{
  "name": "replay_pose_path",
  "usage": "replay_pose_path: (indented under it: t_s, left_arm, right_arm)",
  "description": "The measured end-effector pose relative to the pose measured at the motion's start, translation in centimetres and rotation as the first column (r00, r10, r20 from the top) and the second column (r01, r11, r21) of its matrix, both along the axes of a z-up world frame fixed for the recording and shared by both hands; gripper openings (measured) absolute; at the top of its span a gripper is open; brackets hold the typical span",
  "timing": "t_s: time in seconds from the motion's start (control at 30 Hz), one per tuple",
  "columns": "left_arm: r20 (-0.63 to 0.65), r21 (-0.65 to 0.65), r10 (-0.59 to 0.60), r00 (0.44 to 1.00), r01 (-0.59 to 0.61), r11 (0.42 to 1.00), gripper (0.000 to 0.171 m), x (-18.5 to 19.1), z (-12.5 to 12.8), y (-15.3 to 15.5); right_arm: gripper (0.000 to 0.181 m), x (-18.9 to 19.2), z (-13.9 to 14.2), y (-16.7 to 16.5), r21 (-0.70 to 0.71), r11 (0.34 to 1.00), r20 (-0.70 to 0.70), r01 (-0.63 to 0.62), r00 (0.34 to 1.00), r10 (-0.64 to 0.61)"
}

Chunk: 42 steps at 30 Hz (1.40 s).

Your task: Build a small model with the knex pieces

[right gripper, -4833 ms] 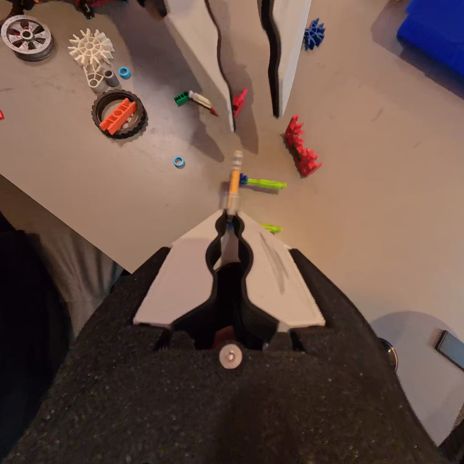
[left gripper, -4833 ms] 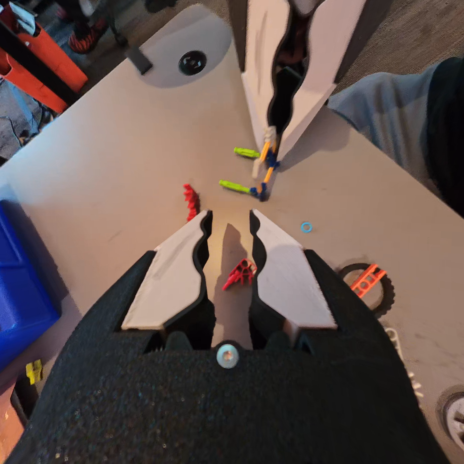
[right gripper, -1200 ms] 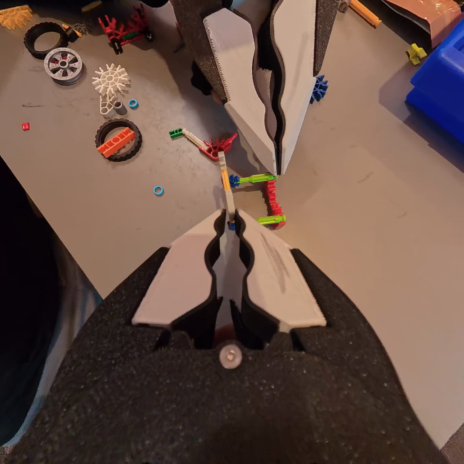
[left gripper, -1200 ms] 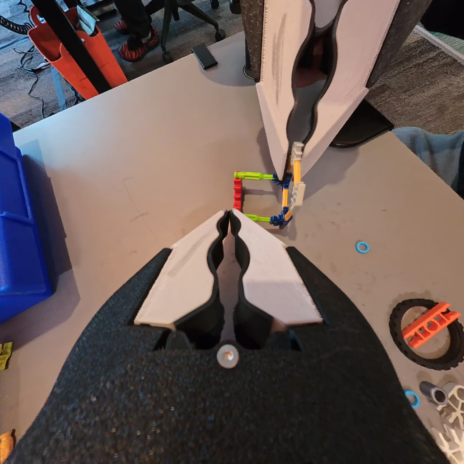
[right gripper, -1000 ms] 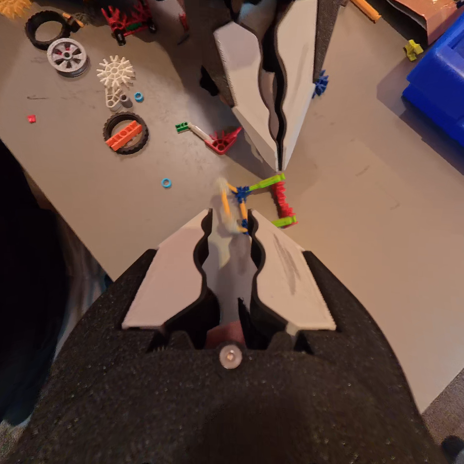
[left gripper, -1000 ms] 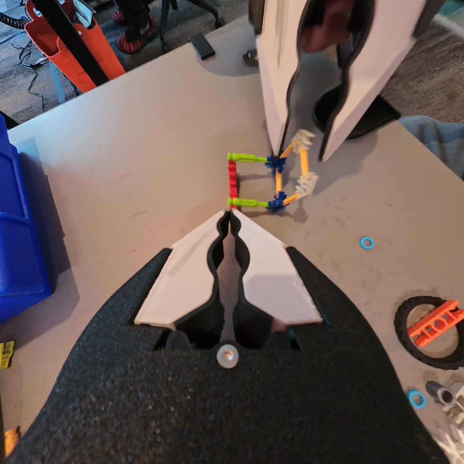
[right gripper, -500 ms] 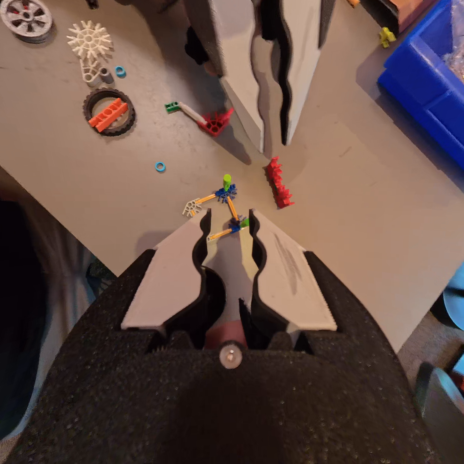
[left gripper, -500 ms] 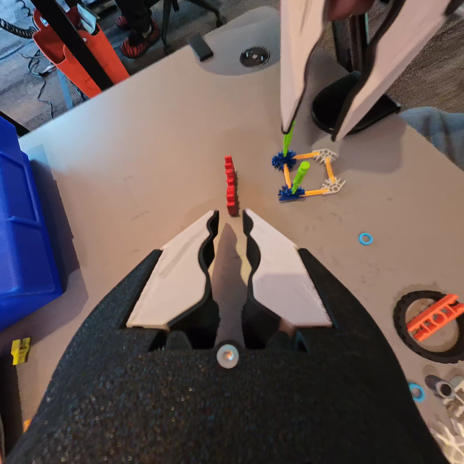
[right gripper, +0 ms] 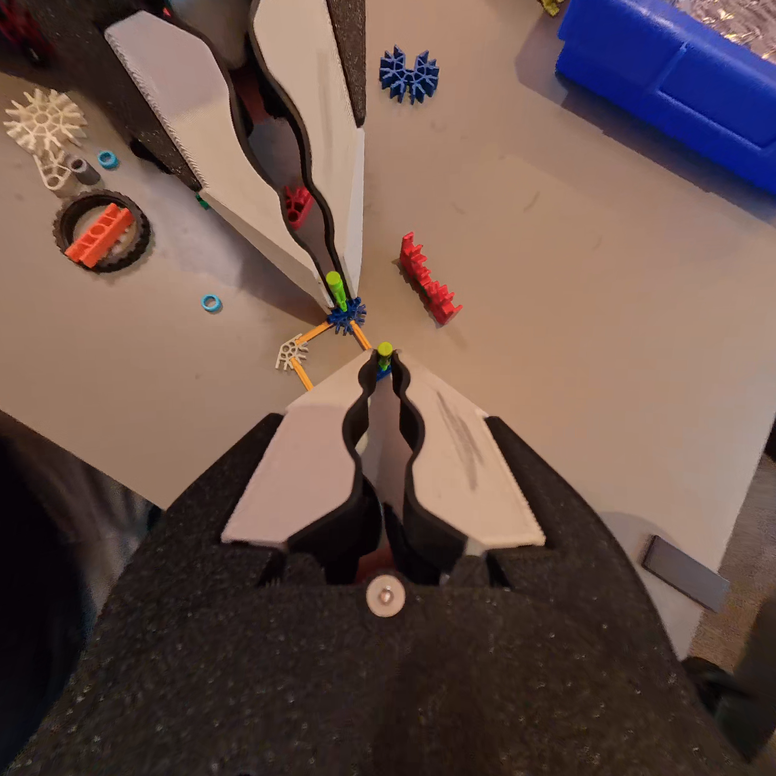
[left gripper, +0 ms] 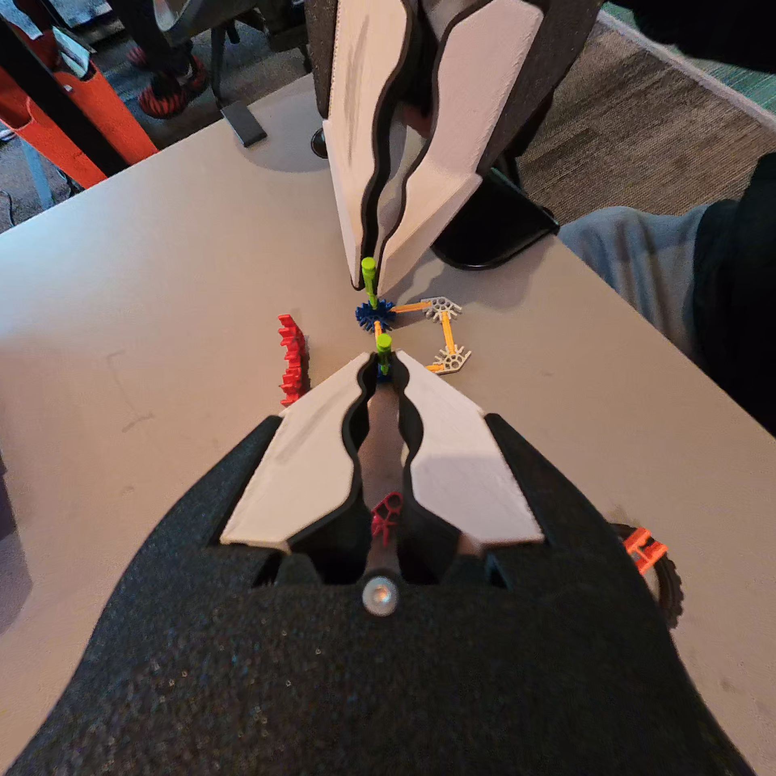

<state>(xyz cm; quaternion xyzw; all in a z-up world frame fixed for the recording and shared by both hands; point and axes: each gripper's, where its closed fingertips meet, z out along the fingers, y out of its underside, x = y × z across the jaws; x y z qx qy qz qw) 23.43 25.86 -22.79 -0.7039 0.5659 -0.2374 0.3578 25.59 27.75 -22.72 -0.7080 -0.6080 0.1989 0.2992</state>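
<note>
A small rod-and-connector frame lies flat on the grey table [left gripper: 168, 260]: two blue connectors [left gripper: 373, 315], orange rods and two grey connectors [left gripper: 441, 308]. Two green rods stand upright from the blue connectors. My left gripper [left gripper: 383, 359] is shut on the nearer green rod [left gripper: 383, 346]. My right gripper [right gripper: 384, 357] is shut on the other green rod [right gripper: 384, 350]. In the left wrist view it comes down from above [left gripper: 369, 285] on the far rod [left gripper: 368, 271]. A red toothed piece [left gripper: 293, 361] lies loose beside the frame, also in the right wrist view [right gripper: 428, 279].
A red connector [left gripper: 386, 518] lies under my left gripper. A black tyre holding an orange piece [right gripper: 103, 237], a light blue ring [right gripper: 211, 303], a white snowflake connector [right gripper: 44, 121], a loose blue connector [right gripper: 409, 75] and a blue bin [right gripper: 672, 92] are on the table. A person's sleeve [left gripper: 630, 252] is at the table edge. My left and right fingertips are right by each other.
The red toothed piece came off the green rods and the frame dropped flat. Both grippers, open half a second ago, have moved onto the upright green rods and closed on them.
</note>
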Motion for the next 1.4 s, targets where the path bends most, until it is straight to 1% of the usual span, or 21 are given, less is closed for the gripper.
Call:
replay_pose_path:
  t_s: [0.17, 0.2, 0.23, 0.27, 0.33, 0.43, 0.5, 0.57, 0.63, 0.7, 0.77, 0.83, 1.0, 1.17, 1.2, 1.27, 1.33, 1.4]
  left_arm:
    - [0.066, -0.103, 0.026, 0.998, -0.019, 0.994, 0.004, -0.4, 0.4, 0.1]
    - [0.075, -0.096, 0.027, 0.997, -0.02, 0.995, 0.006, -0.6, 0.7, 0.2]
    - [0.074, -0.086, 0.036, 0.997, -0.029, 0.996, 0.012, -1.1, 0.9, 0.5]
    - [0.075, -0.072, 0.049, 0.996, -0.044, 0.996, 0.018, -1.6, 1.1, 0.9]
    - [0.059, -0.012, 0.095, 0.994, -0.094, 0.995, 0.018, -2.9, 1.3, 2.2]
    - [0.02, 0.042, 0.126, 0.992, -0.127, 0.991, 0.02, -3.8, 0.6, 3.3]
    - [-0.059, 0.133, 0.153, 0.986, -0.144, 0.98, 0.021, -4.1, -0.2, 4.3]
    - [-0.105, 0.187, 0.156, 0.982, -0.134, 0.973, 0.021, -3.7, -0.7, 4.8]
    - [-0.136, 0.188, 0.134, 0.982, -0.107, 0.976, 0.019, -3.2, -1.5, 4.6]
    - [-0.159, 0.204, 0.119, 0.98, -0.085, 0.975, 0.011, -2.9, -2.0, 4.5]
    - [-0.153, 0.241, 0.111, 0.982, -0.072, 0.968, 0.005, -2.6, -1.9, 4.6]
    - [-0.169, 0.293, 0.109, 0.98, -0.056, 0.955, 0.004, -2.5, -1.7, 4.8]
    - [-0.244, 0.489, 0.11, 0.964, 0.025, 0.872, 0.004, -3.0, -1.2, 5.2]
    - [-0.265, 0.653, 0.115, 0.957, 0.091, 0.752, 0.003, -2.5, 0.6, 4.8]
    - [-0.271, 0.673, 0.117, 0.956, 0.101, 0.733, 0.003, -2.4, 0.8, 4.7]
    - [-0.285, 0.718, 0.122, 0.951, 0.127, 0.684, 0.003, -2.1, 1.2, 4.5]
    - [-0.32, 0.741, 0.124, 0.939, 0.166, 0.651, 0.003, -2.1, 1.1, 4.3]
    - [-0.339, 0.765, 0.126, 0.932, 0.195, 0.613, 0.003, -2.0, 1.1, 4.1]
  right_arm:
    - [0.005, -0.4, 0.8, 0.0, -0.079, 0.997, -0.046, 0.002, 0.999, -0.005]
    - [0.005, -0.5, 0.9, 0.1, -0.09, 0.996, -0.056, 0.001, 0.998, -0.006]
    - [0.005, -0.6, 1.0, 0.0, -0.107, 0.994, -0.067, 0.0, 0.998, -0.008]
    - [0.005, -0.7, 1.1, 0.0, -0.127, 0.992, -0.077, -0.001, 0.997, -0.009]
    - [0.005, -0.7, 1.2, 0.1, -0.153, 0.988, -0.079, 0.011, 0.997, -0.023]
    - [0.005, -0.5, 1.0, 0.4, -0.178, 0.984, -0.062, 0.03, 0.997, -0.041]
    - [0.005, -0.6, 0.8, 0.5, -0.196, 0.98, -0.055, 0.037, 0.997, -0.048]
    - [0.005, -0.7, 0.6, 0.4, -0.218, 0.975, -0.053, 0.038, 0.997, -0.051]
    - [0.005, -0.8, 0.4, 0.6, -0.233, 0.971, -0.051, 0.046, 0.997, -0.059]
    - [0.005, -0.8, 0.2, 0.6, -0.247, 0.968, -0.051, 0.052, 0.996, -0.067]
    - [0.005, -0.9, 0.0, 0.5, -0.254, 0.966, -0.053, 0.053, 0.996, -0.068]
    - [0.005, -1.0, 0.0, 0.6, -0.257, 0.965, -0.059, 0.056, 0.996, -0.073]
    - [0.007, -1.1, -0.2, 0.4, -0.243, 0.968, -0.076, 0.063, 0.994, -0.083]
    - [0.024, -1.0, -0.8, 0.3, -0.221, 0.973, -0.082, 0.068, 0.993, -0.088]
    - [0.024, -1.0, -0.8, 0.4, -0.212, 0.975, -0.088, 0.067, 0.992, -0.087]
    - [0.031, -1.1, -0.6, 0.6, -0.187, 0.981, -0.111, 0.06, 0.99, -0.082]
    - [0.032, -1.0, -0.2, 1.2, -0.166, 0.983, -0.137, 0.074, 0.986, -0.097]
    - [0.034, -1.0, -0.1, 1.4, -0.176, 0.982, -0.145, 0.065, 0.985, -0.091]
